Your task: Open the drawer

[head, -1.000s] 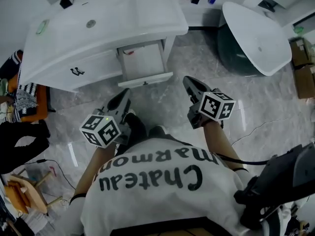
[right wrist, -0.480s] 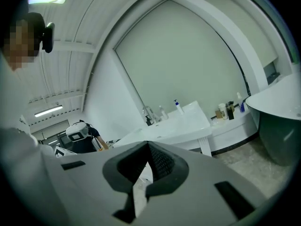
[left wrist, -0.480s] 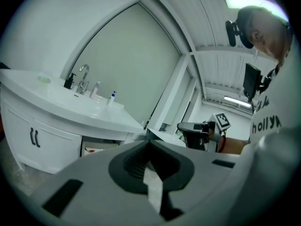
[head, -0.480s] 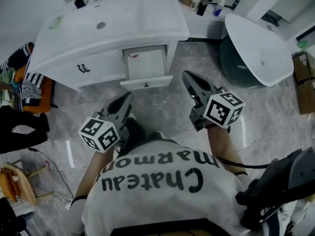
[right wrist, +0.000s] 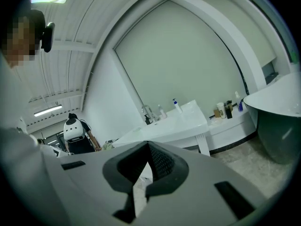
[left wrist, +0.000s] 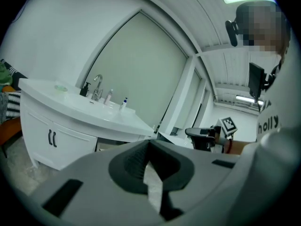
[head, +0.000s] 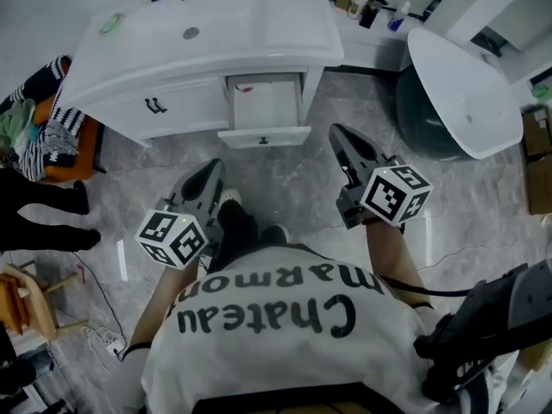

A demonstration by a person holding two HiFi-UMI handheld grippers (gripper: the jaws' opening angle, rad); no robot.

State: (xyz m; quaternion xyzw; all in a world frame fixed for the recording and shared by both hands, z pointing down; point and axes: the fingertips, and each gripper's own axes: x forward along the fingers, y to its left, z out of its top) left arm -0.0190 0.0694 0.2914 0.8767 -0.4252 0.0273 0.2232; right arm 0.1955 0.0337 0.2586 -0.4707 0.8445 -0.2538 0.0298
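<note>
drawer [head: 264, 106]: stands pulled out of the right part of the white vanity, just under the countertop edge. its inside looks white, and its front panel with a small dark handle faces the person.
vanity [head: 207, 33]: white, with a curved front and a basin sunk in the top. the cabinet door [head: 168, 109] left of the drawer is closed and has two dark handles.
right gripper [head: 341, 141]: the nearer of the two to the drawer, below and to the right of its front panel but clear of it. it points toward the vanity, tilted only a little downward, with its jaws pressed together and nothing between them.
left gripper [head: 210, 173]: lower in the head view and further from the drawer, angled up and to the right. its jaws meet at the tips and hold nothing.
arms: both forearms reach forward from a white printed shirt [head: 276, 317], with the marker cubes sitting at the wrists.
floor [head: 293, 188]: grey marbled tile.
bathtub [head: 466, 84]: white inside and dark outside, to the right of the vanity.
</note>
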